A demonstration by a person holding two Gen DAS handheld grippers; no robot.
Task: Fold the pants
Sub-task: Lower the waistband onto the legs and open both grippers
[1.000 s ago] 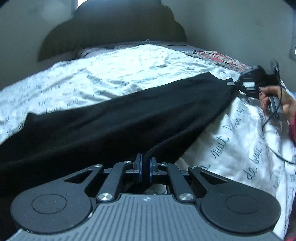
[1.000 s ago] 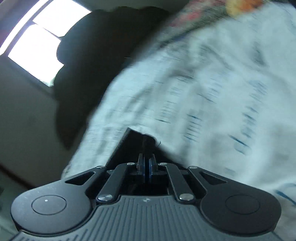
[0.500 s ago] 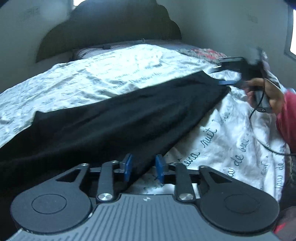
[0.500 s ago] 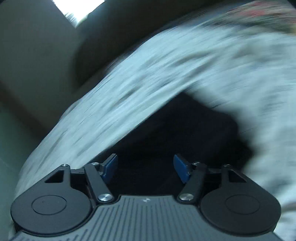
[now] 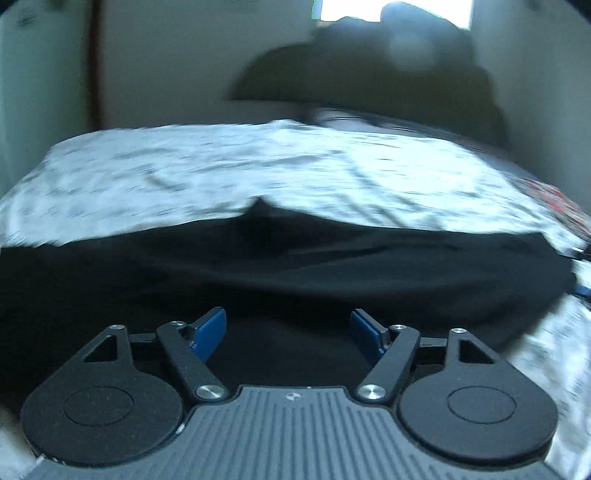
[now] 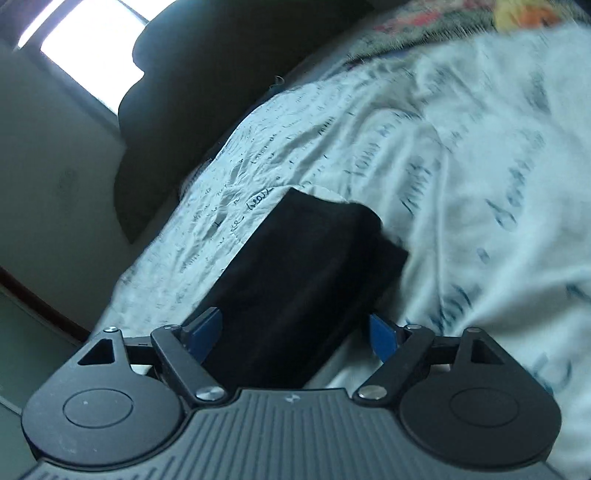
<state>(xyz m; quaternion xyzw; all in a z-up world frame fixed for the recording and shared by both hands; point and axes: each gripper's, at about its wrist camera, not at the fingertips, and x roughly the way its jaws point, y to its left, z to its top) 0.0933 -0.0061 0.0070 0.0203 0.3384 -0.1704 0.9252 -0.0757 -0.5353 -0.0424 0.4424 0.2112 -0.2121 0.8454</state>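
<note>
The pants [image 5: 295,273] are black and lie flat on the bed, and in my left view they stretch from side to side across the white sheet [image 5: 258,166] with writing on it. My left gripper [image 5: 288,328] is above the near part of the pants. Its two blue pads [image 5: 210,326] are far apart and have just been opening. Nothing is pinched between them, and I only see the dark cloth lying under the gap. Behind the sheet I can see a dark headboard [image 5: 369,81] and a bright window [image 5: 395,9] above it. This view is blurry, so the writing on the sheet is too smeared to read. At the far right edge there is a bit of red patterned cloth [image 5: 561,206]. In my right view the pants [image 6: 306,273] show as a black folded end with a square corner, lying on the same sheet [image 6: 461,166]. My right gripper [image 6: 295,332] is right over that end. Its blue pads [image 6: 205,328] are spread wide and have just been opening too. The cloth lies between them, but the pads do not press on it. A window [image 6: 92,48] shines at the top left, and the headboard [image 6: 207,74] is next to it.
</note>
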